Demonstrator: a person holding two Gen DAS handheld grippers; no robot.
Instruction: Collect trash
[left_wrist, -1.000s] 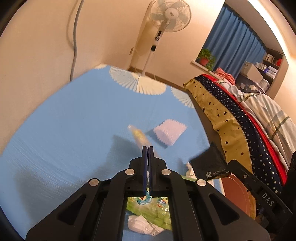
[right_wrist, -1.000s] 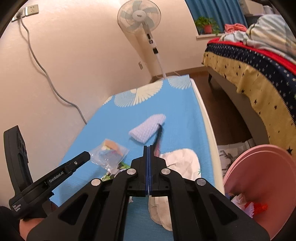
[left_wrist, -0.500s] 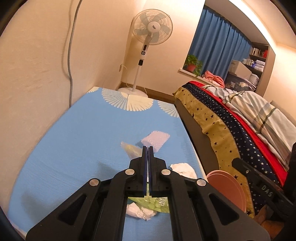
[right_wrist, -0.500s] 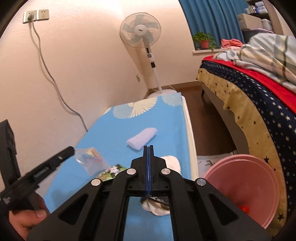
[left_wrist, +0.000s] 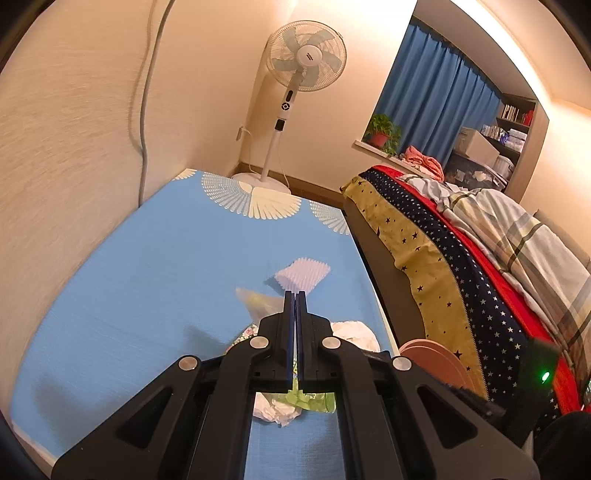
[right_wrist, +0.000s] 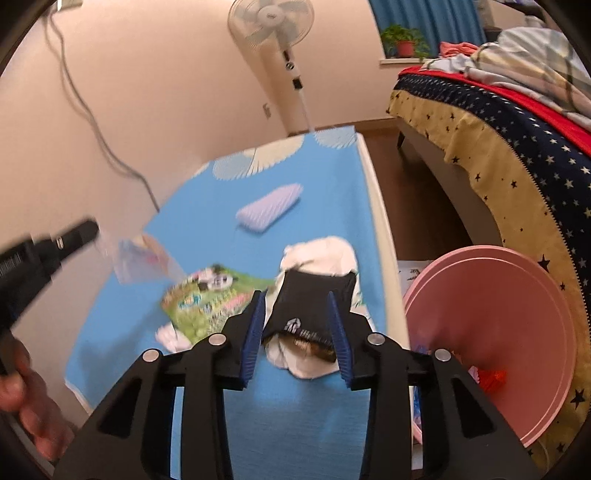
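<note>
My right gripper (right_wrist: 296, 295) hovers low over the blue-clothed table (right_wrist: 295, 406), its jaws opening. A black packet (right_wrist: 310, 306) lies flat between the blue pads, resting on a crumpled white tissue (right_wrist: 321, 251); the pads do not seem to press it. My left gripper (left_wrist: 295, 293) is shut on a clear plastic bag (right_wrist: 140, 258), which hangs from its tip (right_wrist: 88, 227) above the cloth. A green printed wrapper (right_wrist: 207, 299) and a small white tissue wad (right_wrist: 170, 338) lie on the table. The pink bin (right_wrist: 498, 314) stands at the table's right edge.
A lavender ribbed cloth (right_wrist: 269, 210) lies farther back on the table. A bed with a star-patterned cover (right_wrist: 517, 147) runs along the right beyond a strip of floor. A standing fan (right_wrist: 269, 18) is at the far end. A red scrap (right_wrist: 491, 378) lies in the bin.
The right jaws have gone from shut to parted and dipped toward the table, with the black packet now flat between them. The left gripper has lifted the clear bag off the cloth.
</note>
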